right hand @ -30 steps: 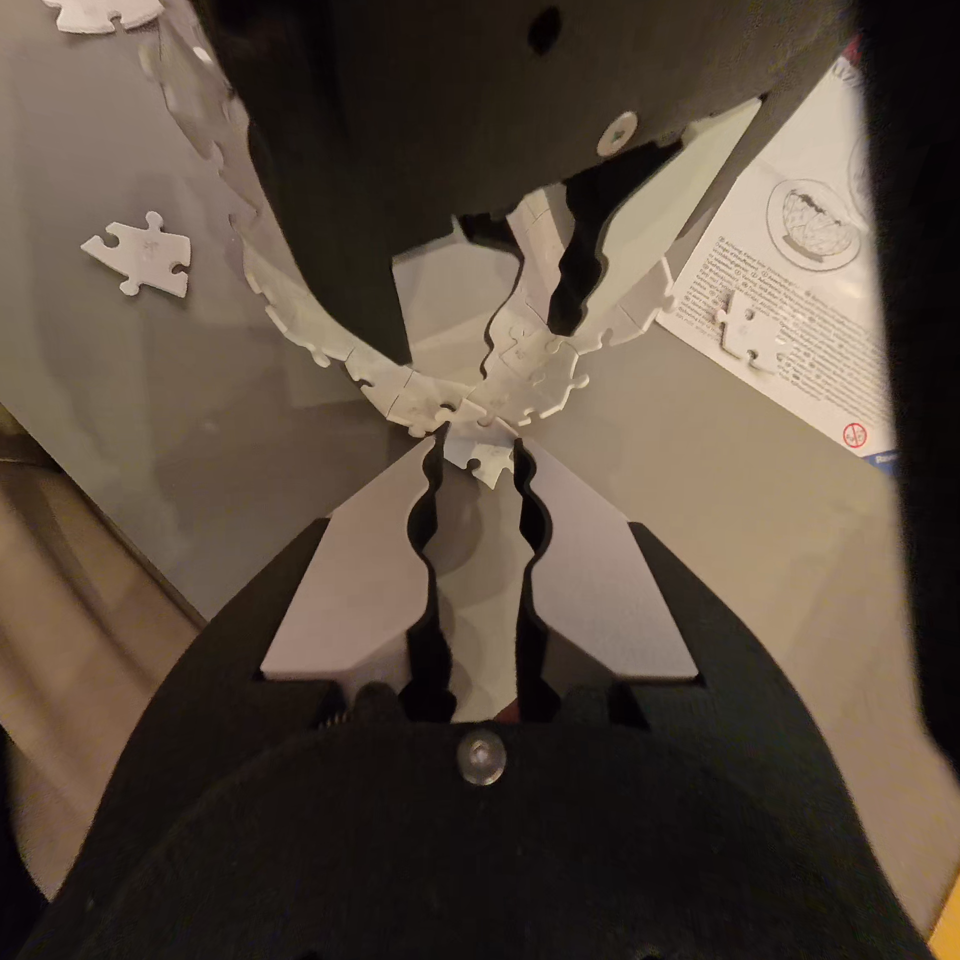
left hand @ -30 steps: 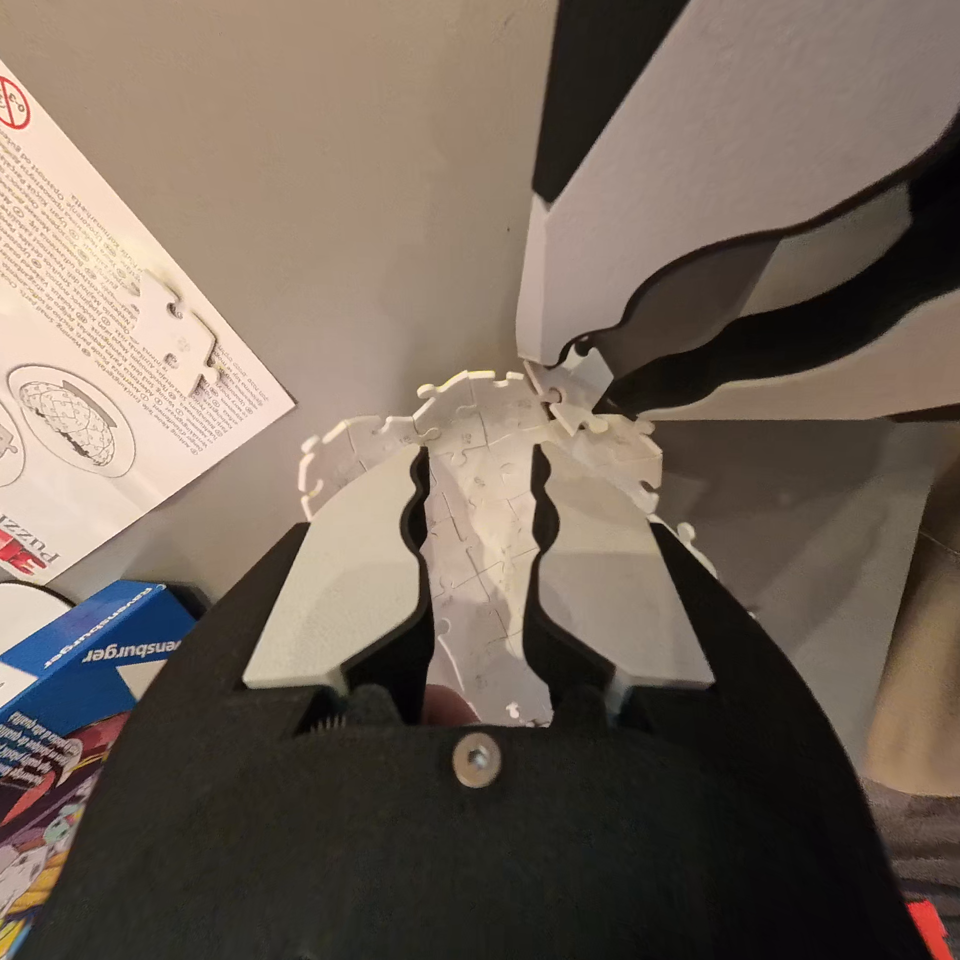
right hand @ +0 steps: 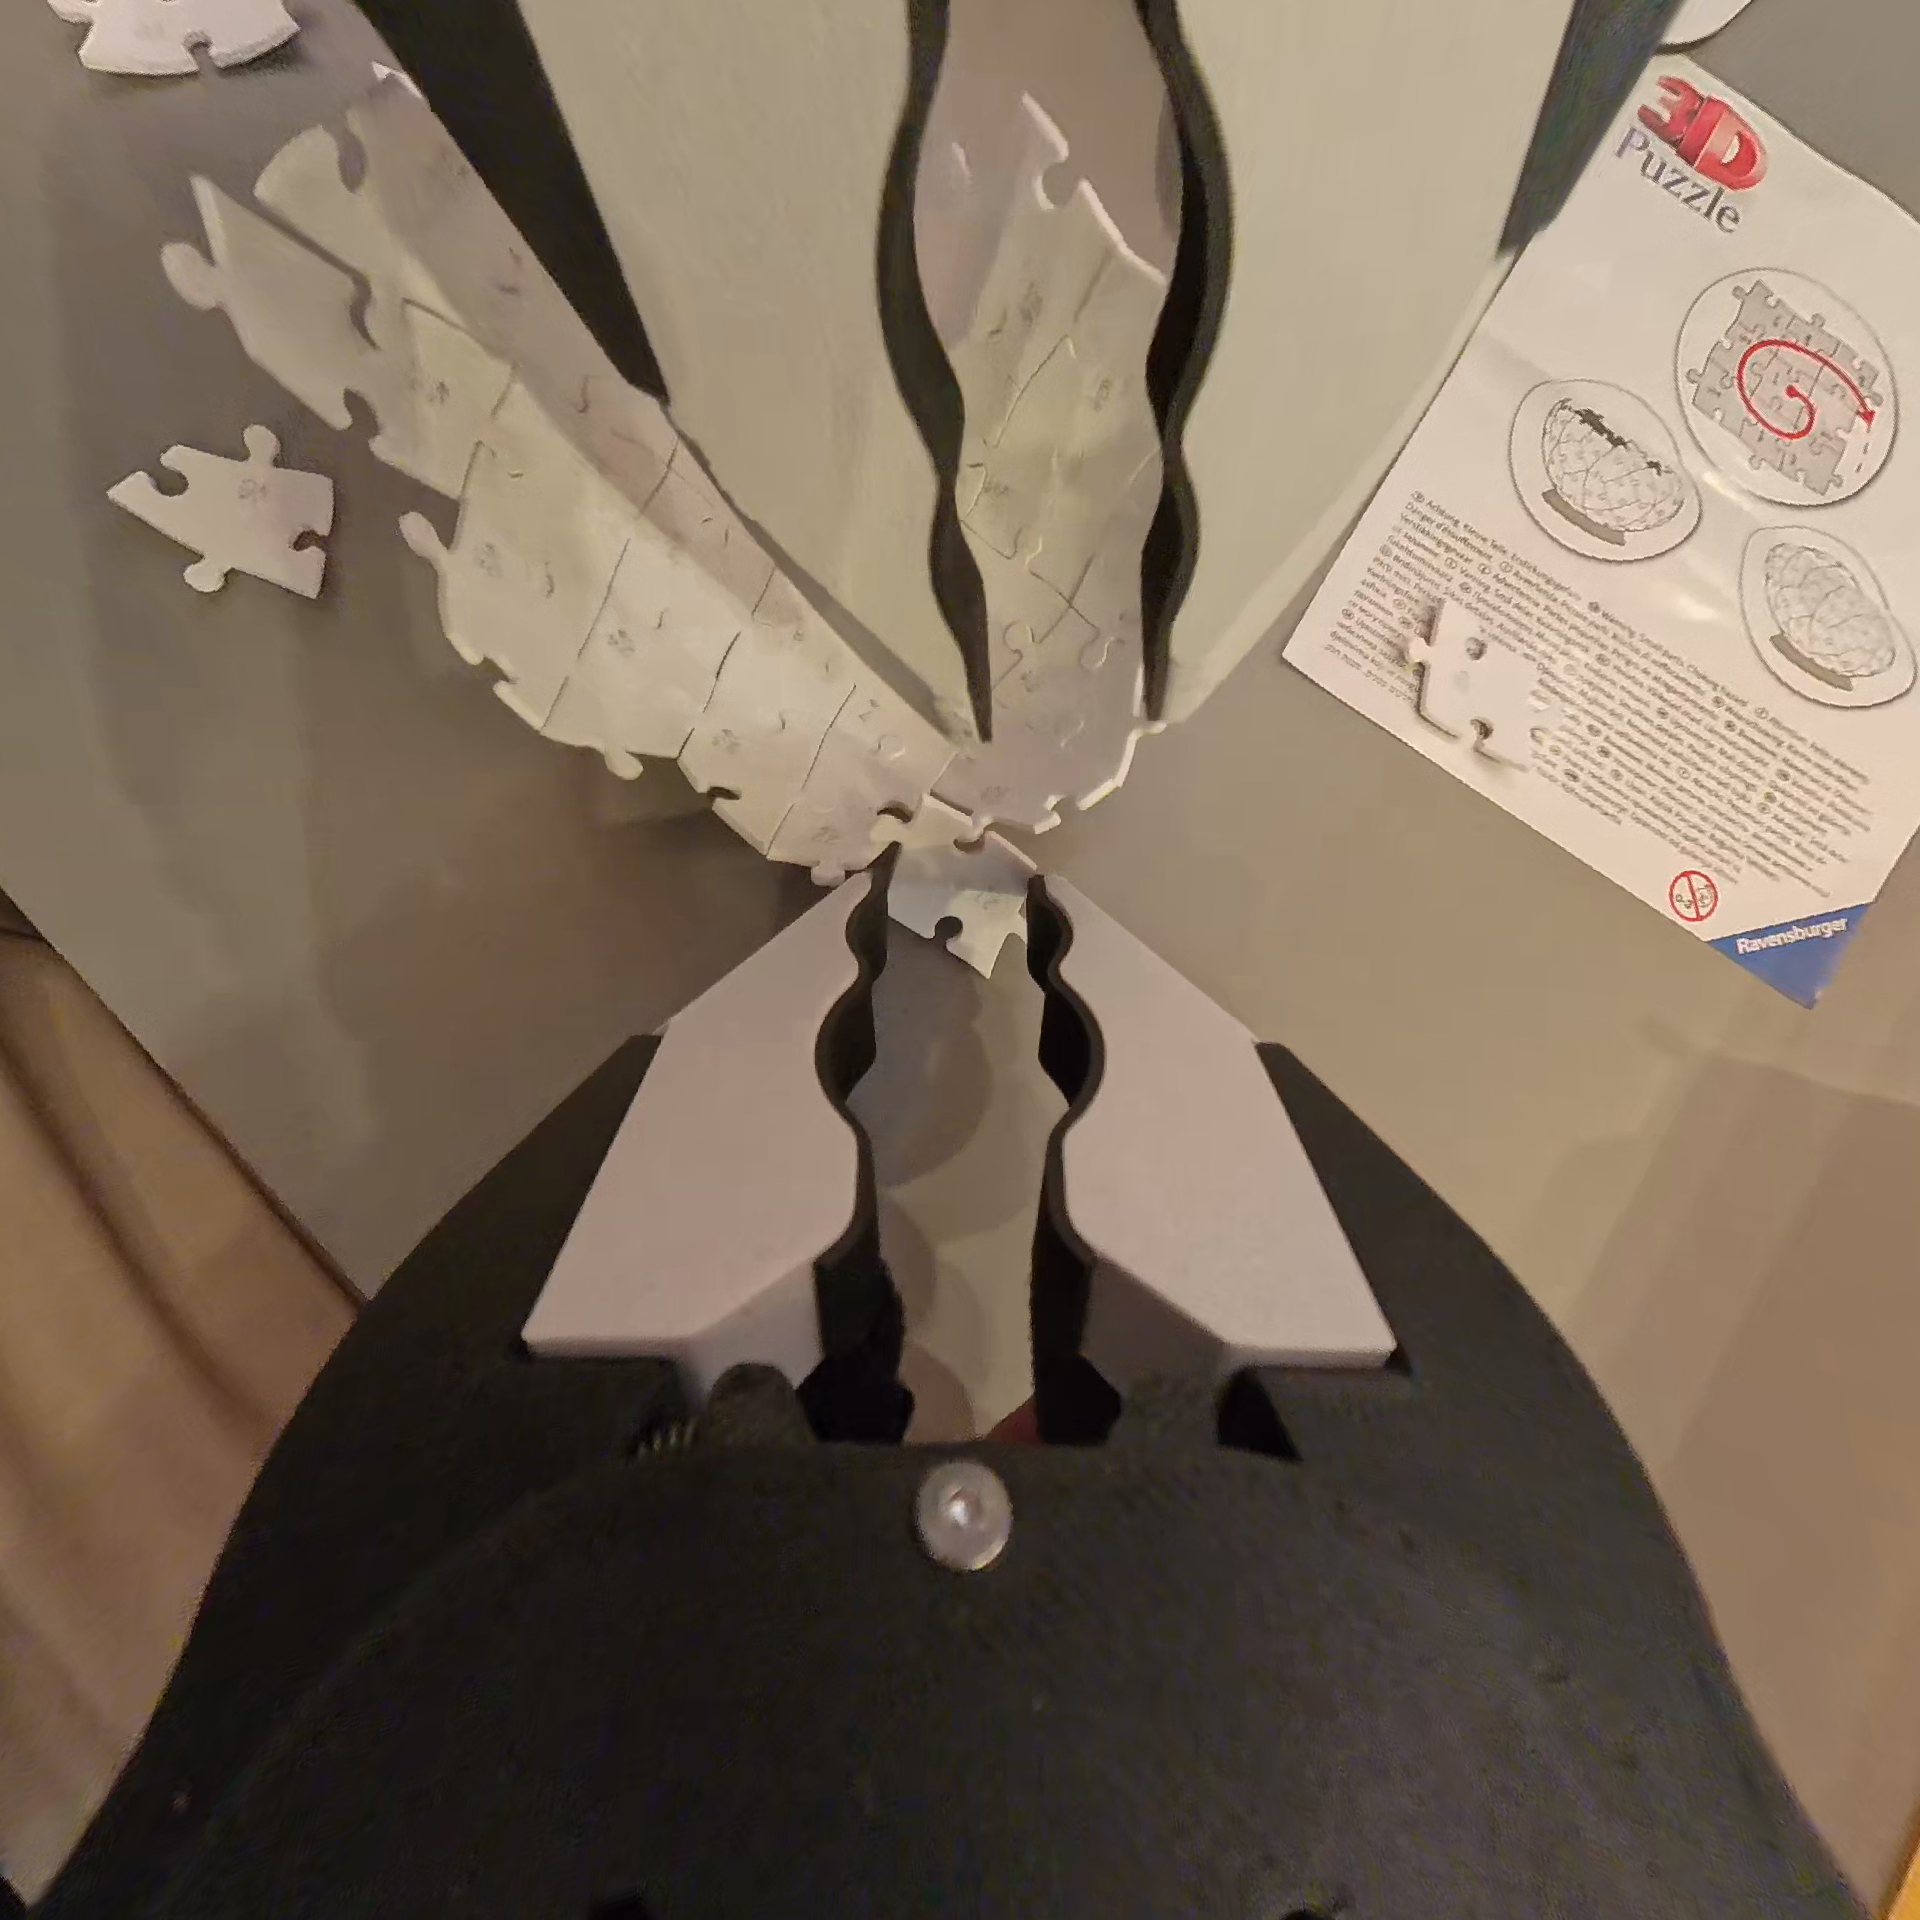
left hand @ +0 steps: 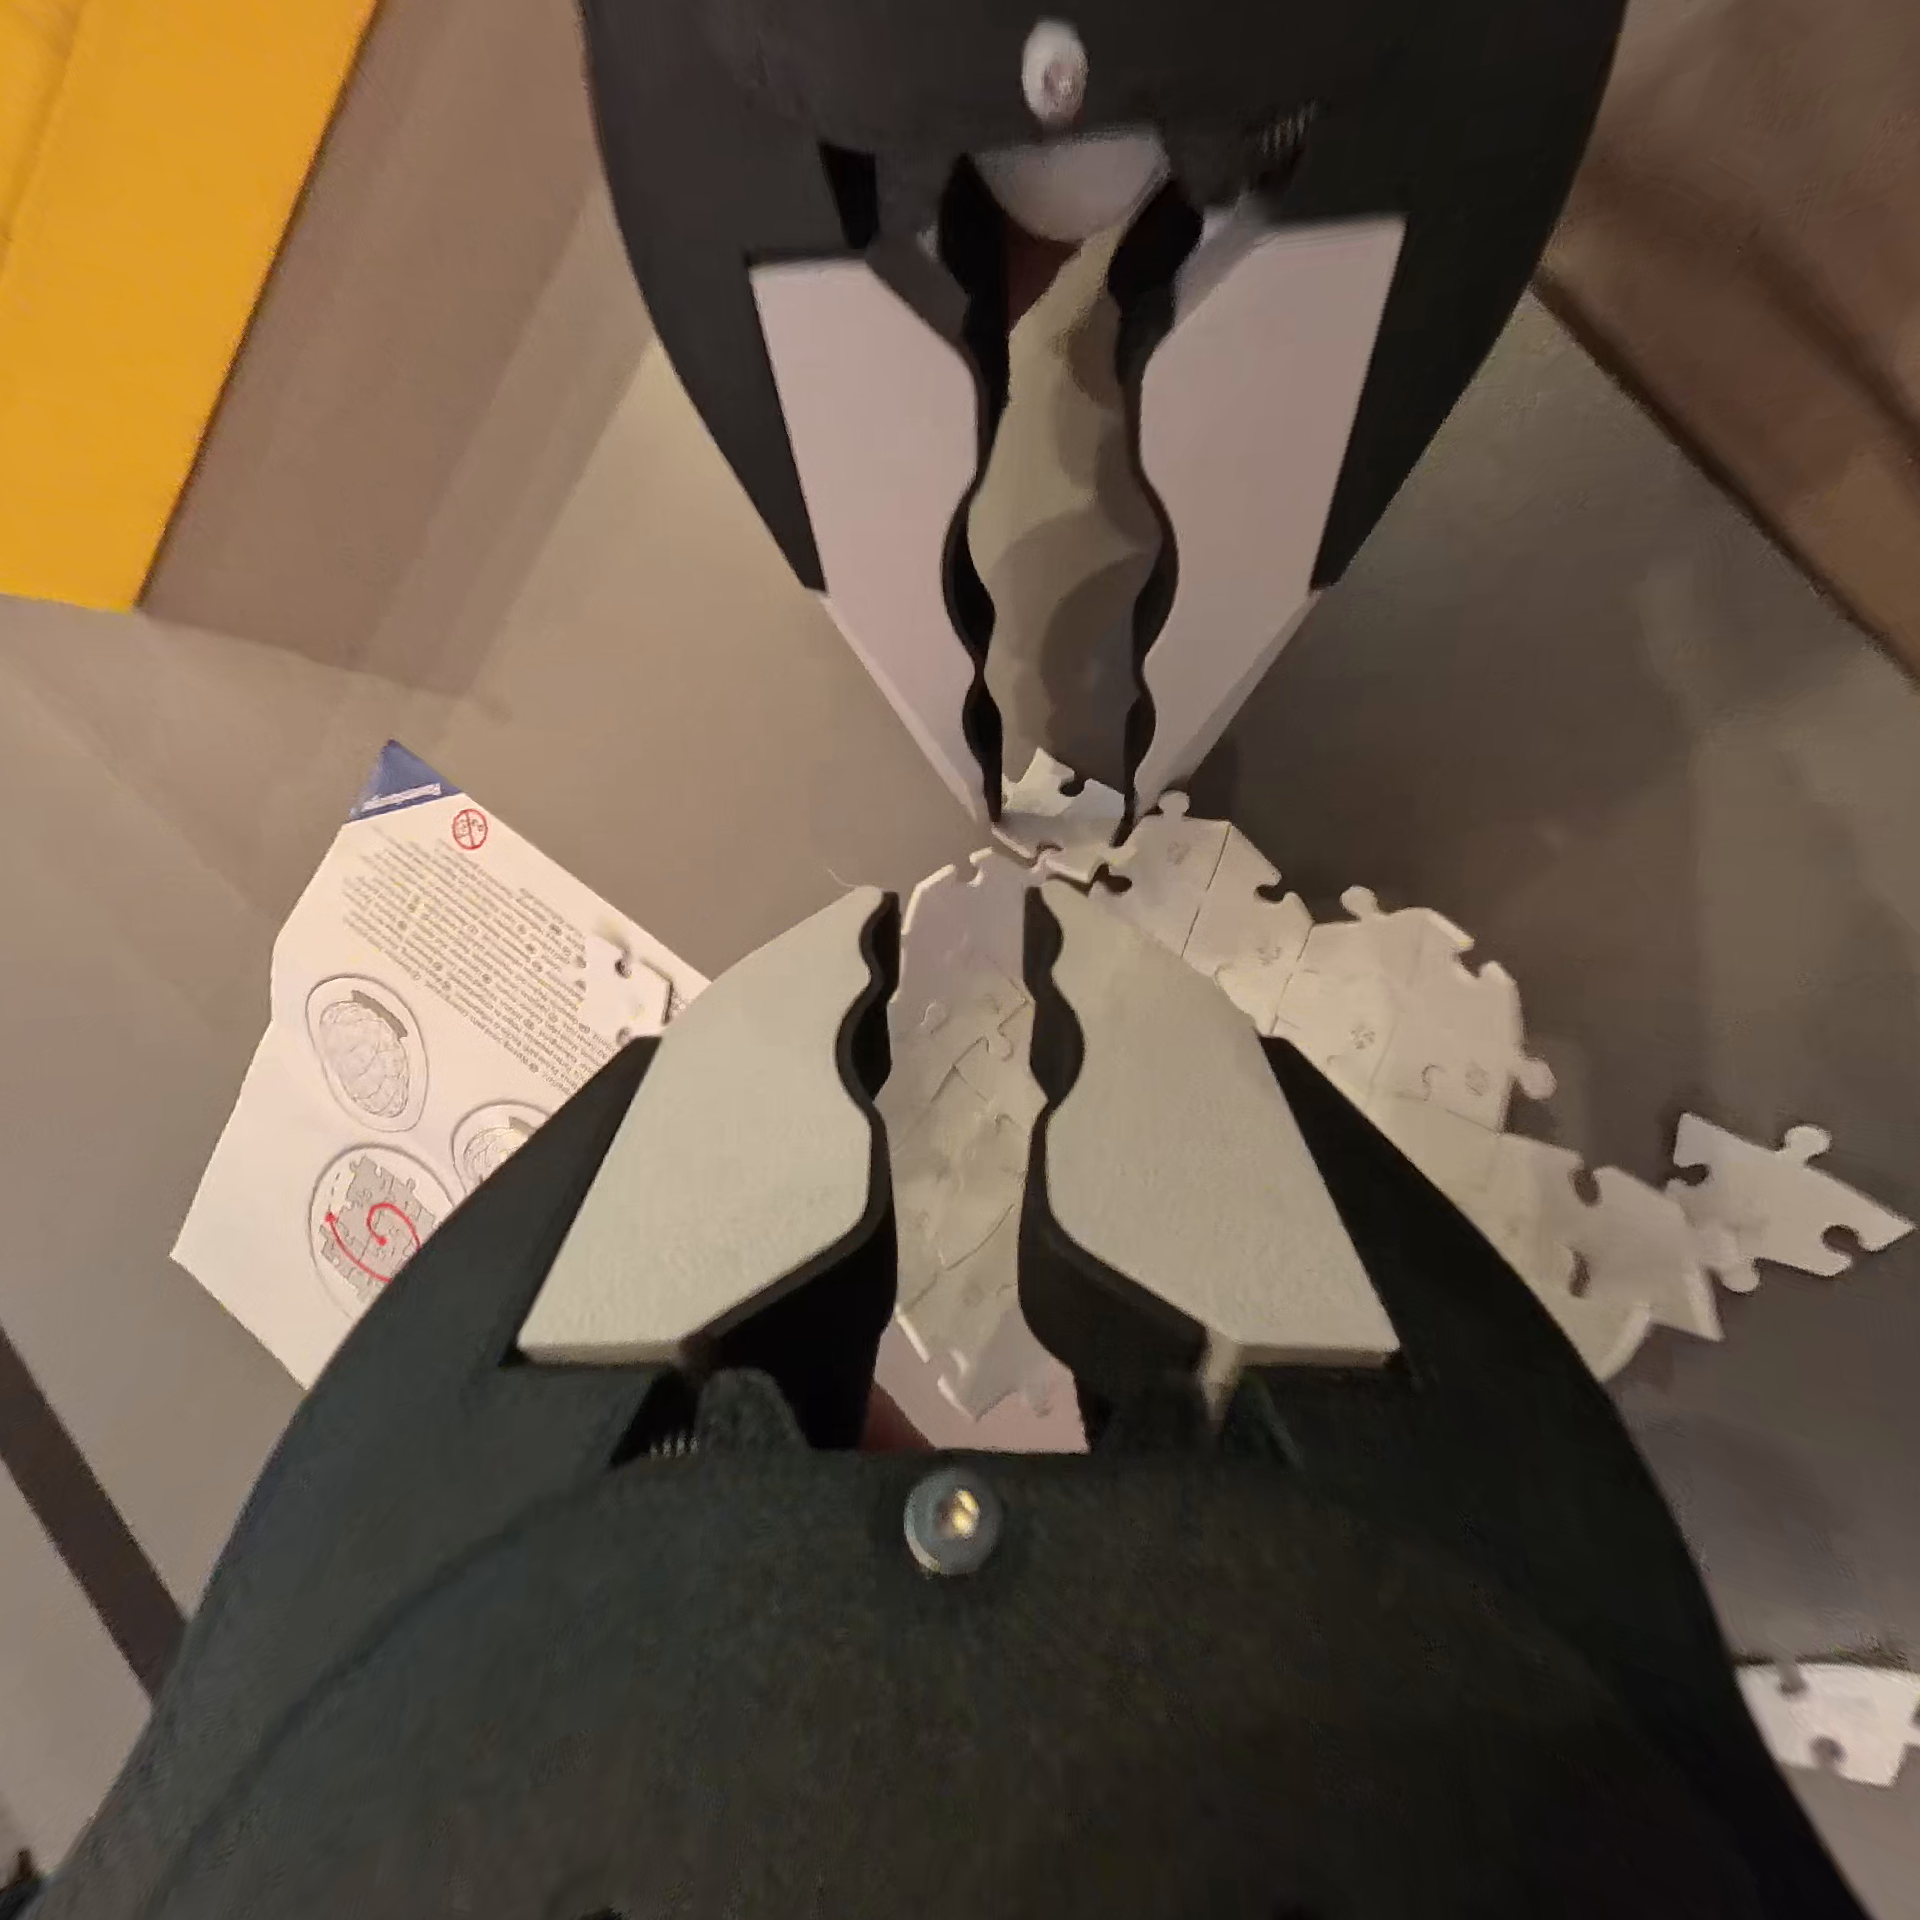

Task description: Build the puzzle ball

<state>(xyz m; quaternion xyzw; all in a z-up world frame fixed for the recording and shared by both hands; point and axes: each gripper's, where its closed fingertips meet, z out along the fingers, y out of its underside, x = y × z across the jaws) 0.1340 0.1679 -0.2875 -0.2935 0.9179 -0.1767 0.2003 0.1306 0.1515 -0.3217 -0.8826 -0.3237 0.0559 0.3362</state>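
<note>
Compared with a second ago, the two grippers are now being held nose to nose. At left of the right wrist view, a loose puzzle piece (right hand: 234, 516) is lying on the grey table (right hand: 1299, 987). At centre, the curved puzzle strip (right hand: 623, 613) is being clamped by the left gripper (left hand: 961, 904), apparently to steady it, while a single piece (right hand: 961, 904) is being pinched by the right gripper (right hand: 956, 894) against the strip's edge. At right, an instruction sheet (right hand: 1621, 582) is lying flat.

Dim warm light (blurred, bowed edges)
</note>
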